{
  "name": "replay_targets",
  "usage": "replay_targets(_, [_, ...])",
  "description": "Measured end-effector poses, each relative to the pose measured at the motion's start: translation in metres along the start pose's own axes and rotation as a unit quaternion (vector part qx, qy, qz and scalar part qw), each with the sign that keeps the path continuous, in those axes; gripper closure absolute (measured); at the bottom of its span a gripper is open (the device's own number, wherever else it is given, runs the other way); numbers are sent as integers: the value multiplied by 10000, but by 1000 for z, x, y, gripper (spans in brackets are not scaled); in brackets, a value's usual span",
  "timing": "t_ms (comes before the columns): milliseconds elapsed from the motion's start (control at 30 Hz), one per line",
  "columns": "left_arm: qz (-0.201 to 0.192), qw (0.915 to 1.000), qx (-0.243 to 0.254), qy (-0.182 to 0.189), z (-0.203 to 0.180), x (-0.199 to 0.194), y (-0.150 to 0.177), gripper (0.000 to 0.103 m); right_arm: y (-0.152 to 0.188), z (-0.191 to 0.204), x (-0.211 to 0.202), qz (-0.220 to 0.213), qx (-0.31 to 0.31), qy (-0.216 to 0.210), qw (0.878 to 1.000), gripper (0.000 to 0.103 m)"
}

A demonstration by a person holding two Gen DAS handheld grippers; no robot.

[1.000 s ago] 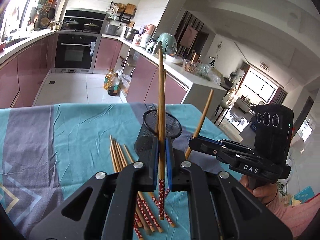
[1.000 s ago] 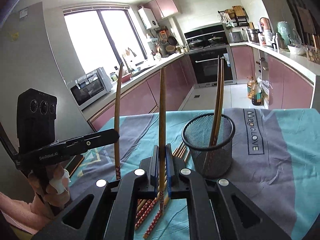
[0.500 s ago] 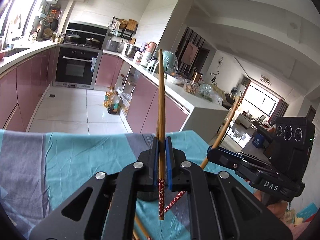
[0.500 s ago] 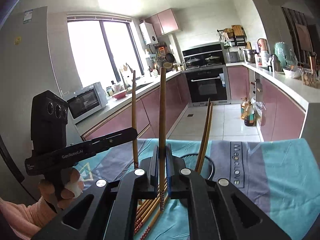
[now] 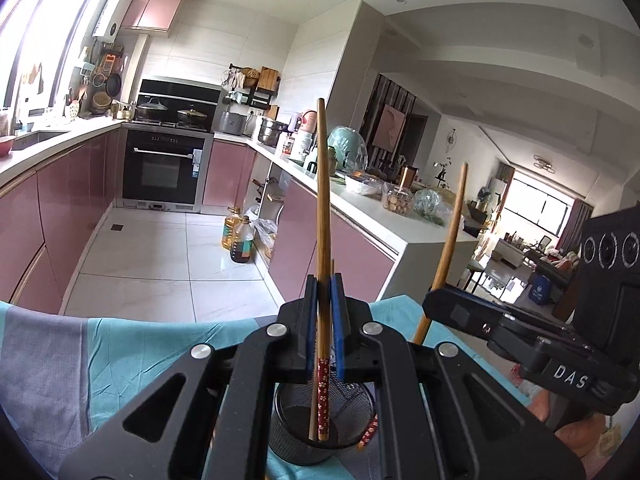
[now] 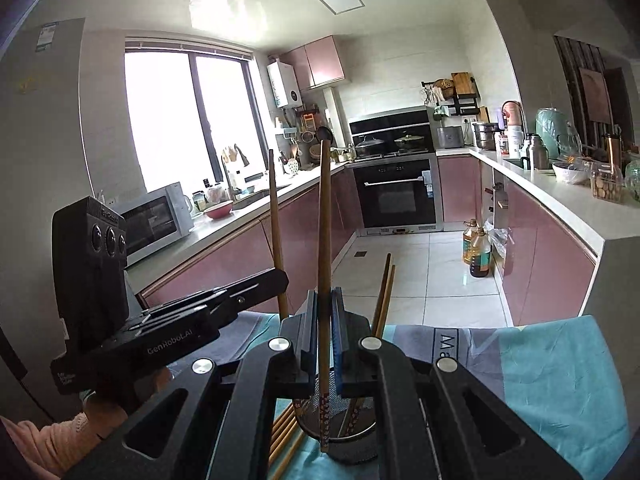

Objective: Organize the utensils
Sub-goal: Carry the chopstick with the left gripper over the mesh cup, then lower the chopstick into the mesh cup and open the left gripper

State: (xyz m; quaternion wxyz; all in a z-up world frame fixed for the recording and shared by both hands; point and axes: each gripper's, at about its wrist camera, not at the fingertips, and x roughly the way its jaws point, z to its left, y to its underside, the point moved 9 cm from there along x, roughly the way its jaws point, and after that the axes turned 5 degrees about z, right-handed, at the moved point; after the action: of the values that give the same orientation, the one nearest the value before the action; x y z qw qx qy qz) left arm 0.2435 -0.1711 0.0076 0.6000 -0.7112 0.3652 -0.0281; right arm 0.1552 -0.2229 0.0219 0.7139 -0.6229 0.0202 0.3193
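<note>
Upright wooden chopstick point(image 5: 322, 208), black mesh cup point(image 5: 320, 428)

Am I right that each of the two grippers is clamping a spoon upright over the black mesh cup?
Not quite: they are chopsticks, not spoons. The left wrist view shows the left gripper shut on a wooden chopstick; the right wrist view shows the right gripper shut on another chopstick, both upright over the black mesh cup.

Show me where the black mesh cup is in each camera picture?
Left wrist view: the black mesh cup sits at bottom centre, under the left gripper, partly hidden by it.
Right wrist view: it sits at bottom centre, under the right gripper.
Shared landmark: the black oven.
</note>
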Motion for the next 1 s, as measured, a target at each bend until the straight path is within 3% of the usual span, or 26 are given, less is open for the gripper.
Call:
replay_targets(433, [319,9994,72,-148,6,28,24,96,-12,-11,11,-229,216,52,9995,98])
replay_targets(533, [402,9991,100,-130,4,32,28,96,-8,-12,22,-86,230,89,9997,98])
replay_targets(733, [703,9972,229,-85,4,31,43,95,19,-14,47,623,222,128,9977,97])
replay_targets(833, [868,9957,282,-148,7,34,52,92,39,-17,65,1114,221,228,9933,89])
replay_targets(867, [905,9953,289,-166,9,34,55,85,43,-19,67,1151,222,271,9927,71])
replay_targets(900, [936,9951,288,-167,11,33,57,82,48,-22,69,1185,255,297,9922,60])
replay_targets(1000, [1031,9941,286,-193,16,31,66,76,59,-36,68,1230,389,456,9906,59])
